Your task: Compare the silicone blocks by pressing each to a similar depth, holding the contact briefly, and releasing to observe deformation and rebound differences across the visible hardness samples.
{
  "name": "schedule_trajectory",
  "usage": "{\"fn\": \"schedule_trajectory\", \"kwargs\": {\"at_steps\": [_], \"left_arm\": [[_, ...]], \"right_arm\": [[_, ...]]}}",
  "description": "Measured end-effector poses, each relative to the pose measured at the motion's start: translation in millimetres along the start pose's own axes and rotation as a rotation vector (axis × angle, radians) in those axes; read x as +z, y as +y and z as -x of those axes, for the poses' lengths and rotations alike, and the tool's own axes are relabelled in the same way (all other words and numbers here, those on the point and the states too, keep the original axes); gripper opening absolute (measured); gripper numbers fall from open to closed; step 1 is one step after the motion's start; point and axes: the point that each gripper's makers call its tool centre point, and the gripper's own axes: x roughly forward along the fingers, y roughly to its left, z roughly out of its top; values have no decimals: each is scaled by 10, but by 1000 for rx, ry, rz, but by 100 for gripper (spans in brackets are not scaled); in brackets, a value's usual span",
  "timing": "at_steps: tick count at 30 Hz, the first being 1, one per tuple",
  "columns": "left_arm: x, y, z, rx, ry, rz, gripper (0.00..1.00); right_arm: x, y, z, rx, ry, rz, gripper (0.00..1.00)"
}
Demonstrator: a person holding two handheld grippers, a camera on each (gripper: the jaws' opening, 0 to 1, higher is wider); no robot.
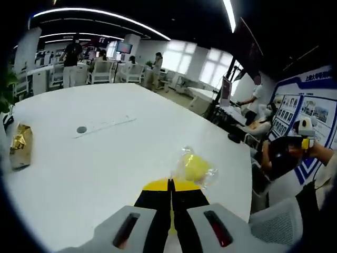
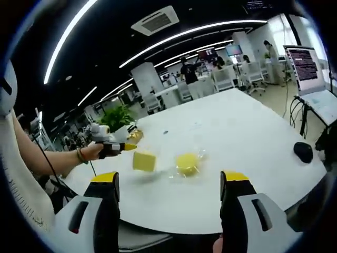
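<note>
A round yellow silicone block (image 1: 194, 168) in crinkled clear wrap lies on the white table (image 1: 105, 158), just beyond my left gripper (image 1: 169, 184), whose yellow-tipped jaws are shut together. In the right gripper view the same wrapped round block (image 2: 187, 163) lies mid-table. A square yellow block (image 2: 144, 161) sits to its left, right by the tip of the left gripper (image 2: 126, 147), which a hand holds. Whether that tip touches the square block I cannot tell. My right gripper (image 2: 169, 179) stands wide open nearer the table's edge, with nothing between its jaws.
A gold foil bag (image 1: 21, 145) lies at the table's left and a small dark disc (image 1: 81, 129) further in. A black mouse (image 2: 304, 151) rests near the right edge, by a laptop (image 2: 310, 68). People and chairs surround the table.
</note>
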Motion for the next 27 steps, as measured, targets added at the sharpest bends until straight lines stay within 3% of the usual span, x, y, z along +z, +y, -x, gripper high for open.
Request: {"fn": "schedule_trajectory", "kwargs": {"at_steps": [4, 12, 18, 25, 27], "left_arm": [[-86, 273, -41, 46, 30, -8, 0], [-353, 743, -250, 73, 106, -12, 0], [-588, 943, -358, 76, 174, -6, 0], [-733, 1062, -407, 73, 209, -8, 0], [-709, 1070, -412, 69, 199, 3, 0]], "right_arm": [[-59, -11, -35, -9, 19, -4, 73], [-191, -49, -105, -25, 76, -12, 71], [-178, -78, -163, -27, 78, -43, 68], [-165, -76, -240, -23, 93, -48, 69], [-163, -66, -273, -19, 98, -49, 69]]}}
